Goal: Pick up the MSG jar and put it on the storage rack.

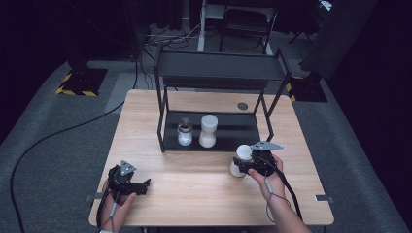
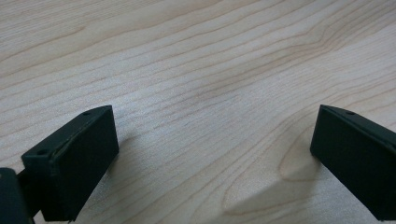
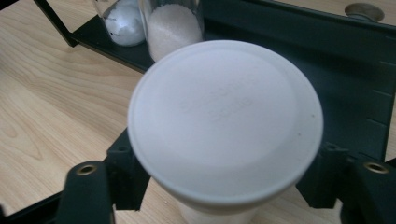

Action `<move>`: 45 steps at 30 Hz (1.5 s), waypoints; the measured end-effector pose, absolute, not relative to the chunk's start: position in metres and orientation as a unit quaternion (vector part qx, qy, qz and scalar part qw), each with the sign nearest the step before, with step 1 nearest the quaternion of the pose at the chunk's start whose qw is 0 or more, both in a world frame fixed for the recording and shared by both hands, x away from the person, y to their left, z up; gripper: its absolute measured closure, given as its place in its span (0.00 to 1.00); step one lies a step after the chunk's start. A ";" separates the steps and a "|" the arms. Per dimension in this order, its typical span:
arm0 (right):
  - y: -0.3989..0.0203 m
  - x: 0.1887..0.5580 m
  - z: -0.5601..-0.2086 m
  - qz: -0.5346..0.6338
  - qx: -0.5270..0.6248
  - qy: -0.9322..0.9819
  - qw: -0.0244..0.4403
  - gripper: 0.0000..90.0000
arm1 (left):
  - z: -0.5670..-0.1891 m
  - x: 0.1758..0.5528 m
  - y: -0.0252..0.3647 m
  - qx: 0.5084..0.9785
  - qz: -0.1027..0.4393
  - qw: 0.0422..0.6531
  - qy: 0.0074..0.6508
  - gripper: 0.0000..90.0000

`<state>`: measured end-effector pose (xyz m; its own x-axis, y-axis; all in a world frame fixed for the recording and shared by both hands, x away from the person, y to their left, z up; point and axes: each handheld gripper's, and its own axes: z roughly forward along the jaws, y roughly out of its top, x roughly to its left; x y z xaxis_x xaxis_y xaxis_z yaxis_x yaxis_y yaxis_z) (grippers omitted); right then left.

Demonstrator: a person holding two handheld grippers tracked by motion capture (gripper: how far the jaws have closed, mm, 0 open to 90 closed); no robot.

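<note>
A white jar with a wide white lid (image 1: 241, 159) stands on the wooden table just in front of the black rack (image 1: 218, 73). My right gripper (image 1: 248, 165) is shut on it below the lid. In the right gripper view the lid (image 3: 224, 121) sits between the two black jaws of the right gripper (image 3: 224, 179), which press on the jar's body from both sides. My left gripper (image 1: 142, 185) rests low at the table's near left. Its jaws stand wide open (image 2: 212, 158) over bare wood with nothing between them.
On the rack's lower shelf (image 1: 238, 131) stand a small glass jar (image 1: 184, 132) and a taller white-filled jar (image 1: 208, 131), the latter also close behind the held jar (image 3: 173, 28). A dark round disc (image 1: 242, 106) is set in the table (image 1: 145, 111) behind the rack.
</note>
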<state>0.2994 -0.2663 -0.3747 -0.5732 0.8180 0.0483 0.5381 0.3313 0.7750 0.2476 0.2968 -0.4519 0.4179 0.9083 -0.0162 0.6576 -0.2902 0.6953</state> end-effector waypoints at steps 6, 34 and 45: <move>-0.267 0.298 -0.371 0.397 0.426 0.793 0.180 0.36 | -0.452 0.248 0.297 0.779 0.196 0.320 0.502 0.01; -0.281 0.302 -0.328 0.390 0.417 0.800 0.185 0.36 | -0.452 0.248 0.297 0.778 0.196 0.320 0.504 0.00; -0.282 0.306 -0.310 0.395 0.410 0.800 0.189 0.36 | -0.452 0.249 0.297 0.777 0.197 0.320 0.505 0.00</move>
<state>0.3059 -0.2821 -0.3103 -0.5914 0.8061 0.0209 0.5072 0.3517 0.7868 0.2485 0.2969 -0.4521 0.4124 0.9108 -0.0165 0.6591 -0.2858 0.6956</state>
